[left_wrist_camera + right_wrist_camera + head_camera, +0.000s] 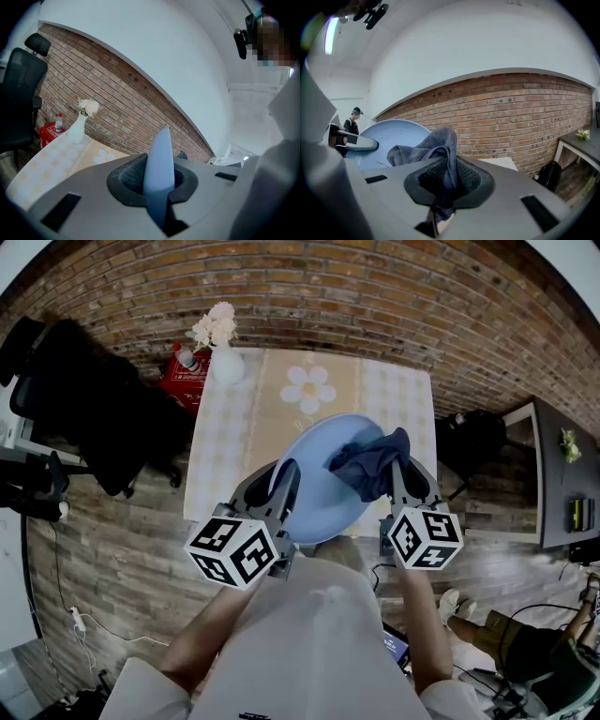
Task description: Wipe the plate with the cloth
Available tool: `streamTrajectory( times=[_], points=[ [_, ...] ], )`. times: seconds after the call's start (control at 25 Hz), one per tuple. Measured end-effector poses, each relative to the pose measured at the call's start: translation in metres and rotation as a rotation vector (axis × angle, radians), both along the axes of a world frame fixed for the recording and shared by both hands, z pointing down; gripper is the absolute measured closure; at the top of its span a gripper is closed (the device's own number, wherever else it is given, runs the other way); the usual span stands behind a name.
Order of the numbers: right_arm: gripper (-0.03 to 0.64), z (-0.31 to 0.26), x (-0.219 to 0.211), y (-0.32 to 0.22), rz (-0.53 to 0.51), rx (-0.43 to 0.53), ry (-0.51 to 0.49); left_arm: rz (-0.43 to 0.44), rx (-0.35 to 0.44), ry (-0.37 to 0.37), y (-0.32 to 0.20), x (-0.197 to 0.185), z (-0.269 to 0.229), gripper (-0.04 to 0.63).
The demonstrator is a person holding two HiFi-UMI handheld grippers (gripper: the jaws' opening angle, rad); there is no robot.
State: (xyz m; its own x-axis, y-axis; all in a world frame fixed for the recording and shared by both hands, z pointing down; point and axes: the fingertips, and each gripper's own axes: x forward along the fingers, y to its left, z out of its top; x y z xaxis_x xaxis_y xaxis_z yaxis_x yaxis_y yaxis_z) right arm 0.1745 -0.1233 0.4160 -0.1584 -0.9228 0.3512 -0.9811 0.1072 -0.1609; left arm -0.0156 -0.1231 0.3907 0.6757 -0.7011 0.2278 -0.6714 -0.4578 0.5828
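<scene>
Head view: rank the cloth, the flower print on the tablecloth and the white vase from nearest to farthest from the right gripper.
1. The cloth, clamped in the right gripper, draped on the plate's right side.
2. The flower print, mid-table, beyond the plate.
3. The white vase, at the far left corner of the table.

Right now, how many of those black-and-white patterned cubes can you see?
2. One marker cube sits on the left gripper, which clamps the blue plate; the other sits on the right gripper, which clamps the dark grey cloth. No others show.
</scene>
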Motion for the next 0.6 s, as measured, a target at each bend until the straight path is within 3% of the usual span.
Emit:
streamTrajectory(
  times=[0.6],
  points=[
    [0.555,-0.016,0.069,0.018,0.168,0.037,-0.026,-0.09,-0.008,-0.008,-0.004,-0.034,0.006,0.548]
  ],
)
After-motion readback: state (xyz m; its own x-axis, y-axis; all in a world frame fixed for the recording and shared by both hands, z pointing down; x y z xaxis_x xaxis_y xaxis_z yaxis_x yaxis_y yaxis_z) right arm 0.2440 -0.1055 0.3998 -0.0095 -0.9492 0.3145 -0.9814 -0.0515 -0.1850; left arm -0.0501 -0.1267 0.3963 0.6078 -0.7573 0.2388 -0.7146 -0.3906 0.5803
